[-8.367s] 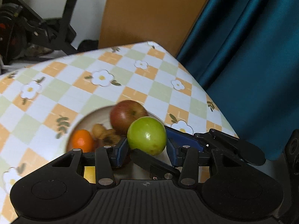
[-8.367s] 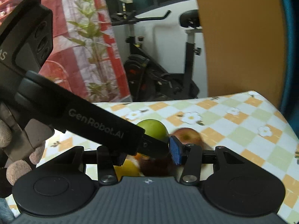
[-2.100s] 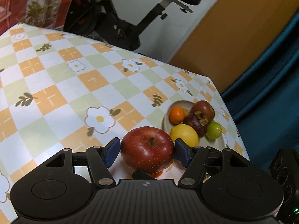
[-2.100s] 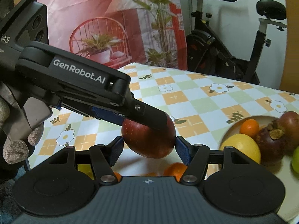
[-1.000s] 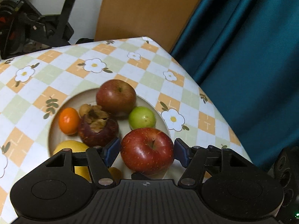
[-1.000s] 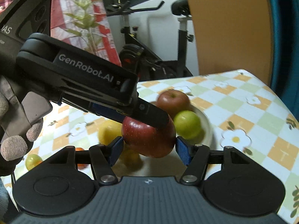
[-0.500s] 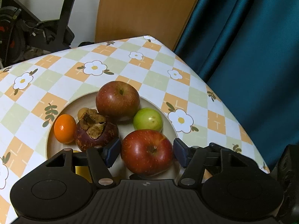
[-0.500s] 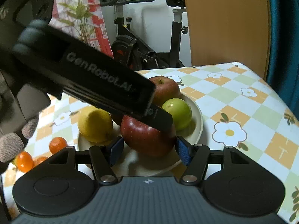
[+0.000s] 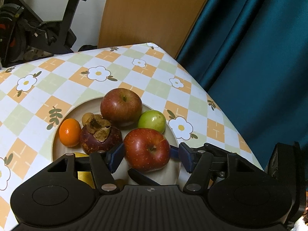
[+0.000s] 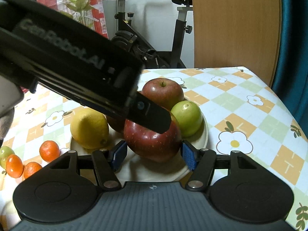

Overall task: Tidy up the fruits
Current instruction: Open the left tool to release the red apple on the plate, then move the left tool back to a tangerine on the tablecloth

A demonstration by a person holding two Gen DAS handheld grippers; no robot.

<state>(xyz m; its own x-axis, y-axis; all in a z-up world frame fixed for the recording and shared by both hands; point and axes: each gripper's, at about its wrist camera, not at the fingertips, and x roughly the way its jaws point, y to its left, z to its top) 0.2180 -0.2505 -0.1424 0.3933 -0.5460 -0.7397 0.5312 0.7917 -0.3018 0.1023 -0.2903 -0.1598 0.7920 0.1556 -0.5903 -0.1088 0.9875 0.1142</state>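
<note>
A bright red apple (image 9: 147, 150) (image 10: 152, 140) rests on the beige plate (image 9: 77, 111) (image 10: 206, 134), in front of a darker apple (image 9: 121, 105) and a green fruit (image 9: 152, 121). My right gripper (image 10: 154, 148) is shut on it, both blue pads against its sides. My left gripper (image 9: 151, 148) also straddles it. Its left pad touches the apple, and a narrow gap shows at its right pad. One left finger (image 10: 152, 119) crosses the apple's top. A mangosteen (image 9: 100, 136), a tangerine (image 9: 69, 132) and a lemon (image 10: 89, 128) share the plate.
Loose tangerines (image 10: 49, 151) and a small green fruit (image 10: 5, 154) lie on the checked tablecloth left of the plate. The table's edge runs close on the right, by a teal curtain (image 9: 259, 57). An exercise bike (image 10: 146, 44) stands behind.
The red apple has come down onto the plate beside the green fruit. It now looks smaller in the left wrist view, and a gap has appeared at the left gripper's right pad.
</note>
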